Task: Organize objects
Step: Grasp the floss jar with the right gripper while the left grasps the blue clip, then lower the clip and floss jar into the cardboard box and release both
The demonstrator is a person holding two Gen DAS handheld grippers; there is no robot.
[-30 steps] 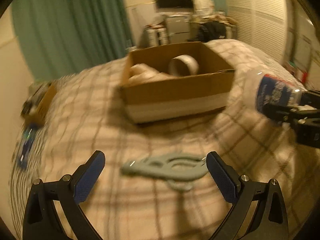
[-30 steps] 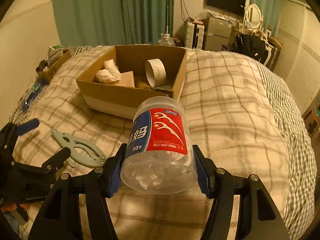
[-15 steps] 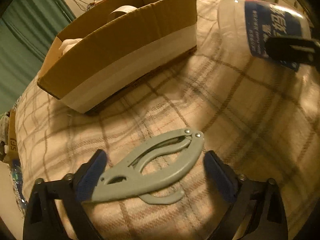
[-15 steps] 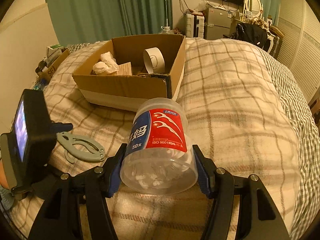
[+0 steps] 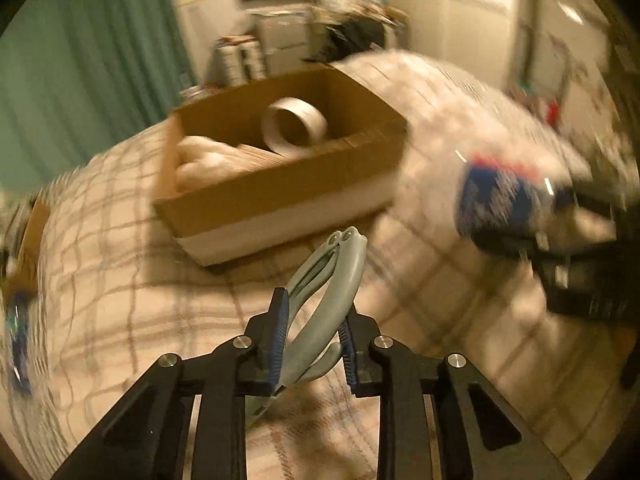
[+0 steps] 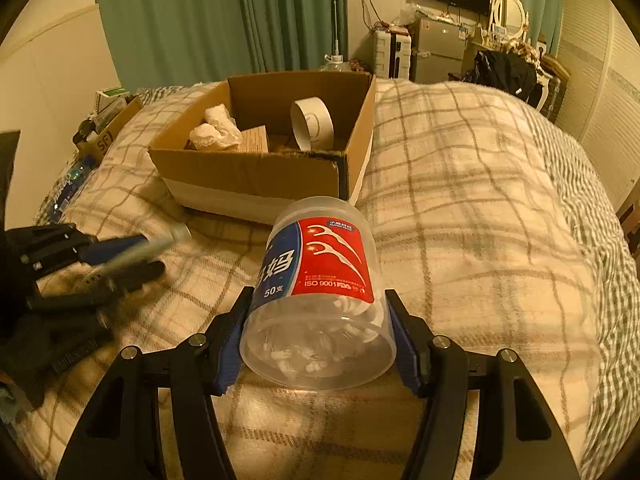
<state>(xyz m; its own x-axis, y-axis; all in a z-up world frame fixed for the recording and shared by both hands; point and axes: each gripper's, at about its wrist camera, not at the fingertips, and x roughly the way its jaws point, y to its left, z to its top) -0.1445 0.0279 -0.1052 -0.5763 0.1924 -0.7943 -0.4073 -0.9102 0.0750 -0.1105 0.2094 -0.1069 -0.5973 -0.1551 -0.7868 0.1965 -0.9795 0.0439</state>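
Clear glossy plastic floss-pick jar [image 6: 318, 312] with smooth red-and-blue printed label. Grey matt plastic hand tool [image 5: 324, 300], smooth. Brown corrugated cardboard box [image 6: 256, 168], matt, raw cut edges. Cream plaid cloth blanket [image 6: 472, 208], soft woven. Grippers: black matt plastic, blue textured pads [image 6: 226, 354], shiny metal screws.

Right gripper [image 6: 316, 344] clamps floss-pick jar [image 6: 320, 300] above bed [image 6: 480, 220].

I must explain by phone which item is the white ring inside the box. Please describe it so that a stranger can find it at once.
On the plaid bed stands an open cardboard box. Inside it, toward its right side, the white ring stands on its edge, a wide hollow band. Its neighbours are crumpled white lumps and a brown block; only the ring is round and open.
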